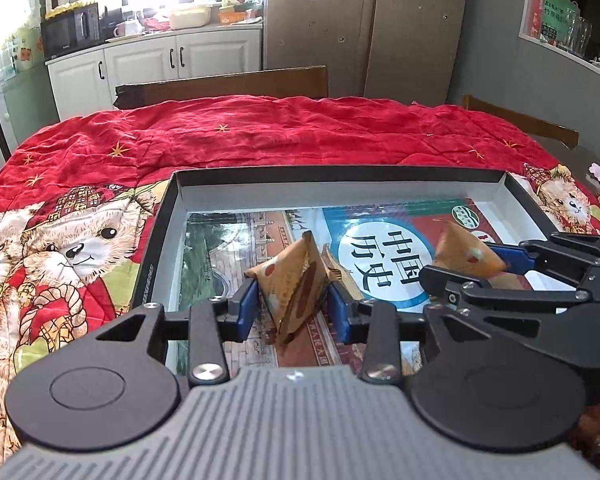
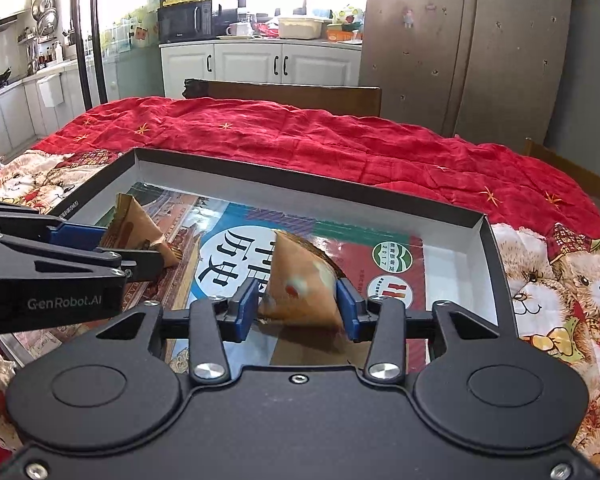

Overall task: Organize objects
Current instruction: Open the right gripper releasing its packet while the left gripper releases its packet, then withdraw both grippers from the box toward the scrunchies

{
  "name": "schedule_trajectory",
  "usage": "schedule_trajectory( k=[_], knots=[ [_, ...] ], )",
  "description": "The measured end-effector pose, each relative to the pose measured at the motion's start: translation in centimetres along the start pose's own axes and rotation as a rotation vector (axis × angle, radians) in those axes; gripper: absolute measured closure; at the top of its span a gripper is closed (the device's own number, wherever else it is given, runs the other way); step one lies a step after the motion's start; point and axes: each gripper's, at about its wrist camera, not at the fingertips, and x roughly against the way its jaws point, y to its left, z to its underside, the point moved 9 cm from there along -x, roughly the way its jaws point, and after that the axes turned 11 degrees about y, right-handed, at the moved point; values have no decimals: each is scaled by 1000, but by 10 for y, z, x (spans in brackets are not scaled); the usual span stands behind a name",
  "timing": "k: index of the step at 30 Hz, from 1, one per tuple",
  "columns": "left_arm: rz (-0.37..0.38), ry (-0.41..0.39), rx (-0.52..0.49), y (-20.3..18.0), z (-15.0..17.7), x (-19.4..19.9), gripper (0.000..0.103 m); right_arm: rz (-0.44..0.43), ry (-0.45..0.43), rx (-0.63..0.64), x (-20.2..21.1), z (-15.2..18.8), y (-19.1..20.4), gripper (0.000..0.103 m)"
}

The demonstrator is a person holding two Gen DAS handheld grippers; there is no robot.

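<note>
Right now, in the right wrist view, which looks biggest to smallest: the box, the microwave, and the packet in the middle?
1. The box, by far the largest.
2. The packet.
3. The microwave, though it looks small only because it stands far from the camera.

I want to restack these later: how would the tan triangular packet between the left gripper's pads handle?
The tan packet looks light and crinkly, so it probably dents under a squeeze. Standing on a narrow edge on the glossy book, it may tip or slide.
</note>
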Motion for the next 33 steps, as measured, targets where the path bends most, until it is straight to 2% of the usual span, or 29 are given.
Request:
schedule_trajectory(
  k=[5,7,10,17,33],
  knots=[
    [-2,-12,12,3,-1,3,35,6,-15,-7,4,0,-1,47],
    [-2,-20,19,5,-2,7,32,18,-27,-8,6,0,-2,45],
    [-3,-39,25,7,-3,14,26,31,-48,-19,11,-1,-5,44],
    [-9,-90,28,7,-6,38,20,15,-92,-45,34,-4,-8,44],
    [15,-173,2,0,3,103,17,-9,-132,0,95,9,5,44]
  ],
)
